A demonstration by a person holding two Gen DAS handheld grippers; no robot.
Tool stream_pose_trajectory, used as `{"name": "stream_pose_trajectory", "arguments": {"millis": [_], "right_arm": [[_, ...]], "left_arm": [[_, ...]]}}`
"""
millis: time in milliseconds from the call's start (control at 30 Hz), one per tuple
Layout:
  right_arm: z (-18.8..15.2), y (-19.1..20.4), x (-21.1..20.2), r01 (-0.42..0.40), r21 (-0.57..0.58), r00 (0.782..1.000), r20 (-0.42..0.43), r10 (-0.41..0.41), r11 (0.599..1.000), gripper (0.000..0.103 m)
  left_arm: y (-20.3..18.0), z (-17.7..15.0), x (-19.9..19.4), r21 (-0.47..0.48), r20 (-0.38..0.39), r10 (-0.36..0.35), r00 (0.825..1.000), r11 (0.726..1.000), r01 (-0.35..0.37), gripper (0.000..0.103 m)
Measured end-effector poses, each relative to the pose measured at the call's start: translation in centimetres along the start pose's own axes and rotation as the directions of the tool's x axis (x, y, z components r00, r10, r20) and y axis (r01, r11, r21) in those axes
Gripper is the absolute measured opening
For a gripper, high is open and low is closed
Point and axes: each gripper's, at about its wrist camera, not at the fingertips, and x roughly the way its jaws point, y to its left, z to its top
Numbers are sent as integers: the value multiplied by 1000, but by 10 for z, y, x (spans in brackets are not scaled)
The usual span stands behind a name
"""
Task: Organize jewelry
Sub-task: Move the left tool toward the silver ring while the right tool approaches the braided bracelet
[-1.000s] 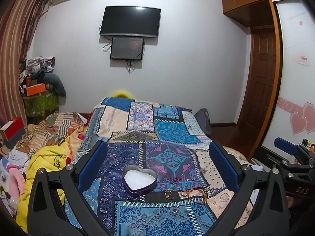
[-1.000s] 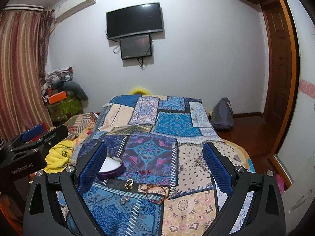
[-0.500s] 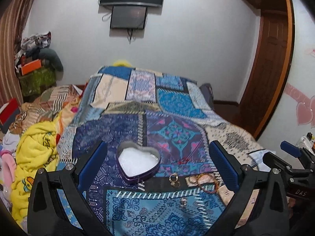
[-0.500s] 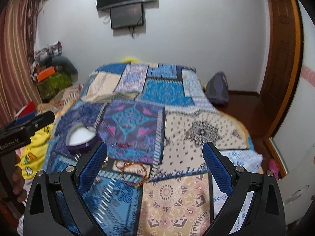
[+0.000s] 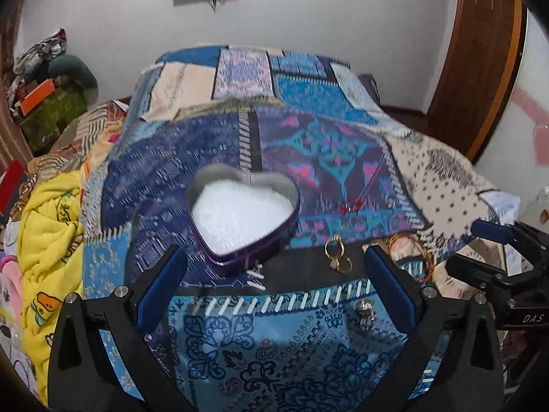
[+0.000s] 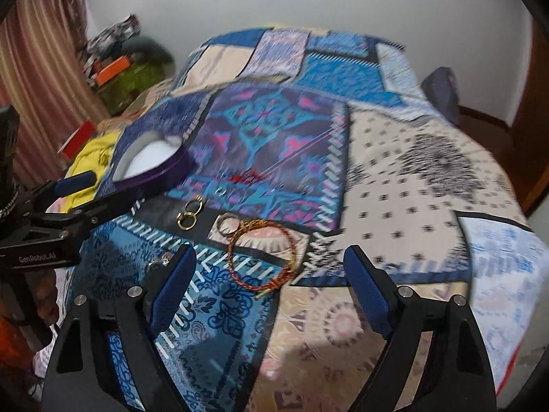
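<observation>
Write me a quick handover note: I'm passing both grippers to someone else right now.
Left gripper: open, empty, over the bedspread just short of the heart-shaped tin.
Right gripper: open, empty, fingers straddling the red-and-gold bangle.
Tin: lid off, white lining, no jewelry visible inside.
Gold rings lie right of the tin; a small silver piece lies nearer the left gripper; a thin red thread lies beyond the rings.
Done: nothing.
Left: move every piece into the tin.

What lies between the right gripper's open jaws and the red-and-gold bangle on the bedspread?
Nothing visible: only bare bedspread separates the right gripper from the bangle, which lies just ahead.
</observation>
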Motion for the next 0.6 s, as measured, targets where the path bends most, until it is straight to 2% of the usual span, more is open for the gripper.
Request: {"name": "stream_pose_trajectory", "arguments": {"millis": [100, 167, 333, 467, 600], "right_arm": [[3, 0, 17, -28, -12, 999, -43, 28, 1000, 80], [3, -2, 27, -48, -11, 996, -79, 47, 999, 72], [1, 2, 33, -40, -61, 994, -107, 34, 997, 70], [1, 3, 33, -53, -77, 991, -125, 43, 996, 57], [-1, 1, 34, -84, -59, 987, -143, 74, 995, 52]], "left_arm": [[1, -2, 7, -4, -28, -28, 999, 1000, 27, 103], [1, -3, 10, -6, -41, -36, 999, 999, 36, 102], [-2, -5, 20, 10, -105, -90, 990, 996, 92, 87], [-8, -11, 24, 15, -158, -149, 976, 988, 153, 77], [-17, -17, 23, 36, -177, -169, 970, 983, 178, 74]]}}
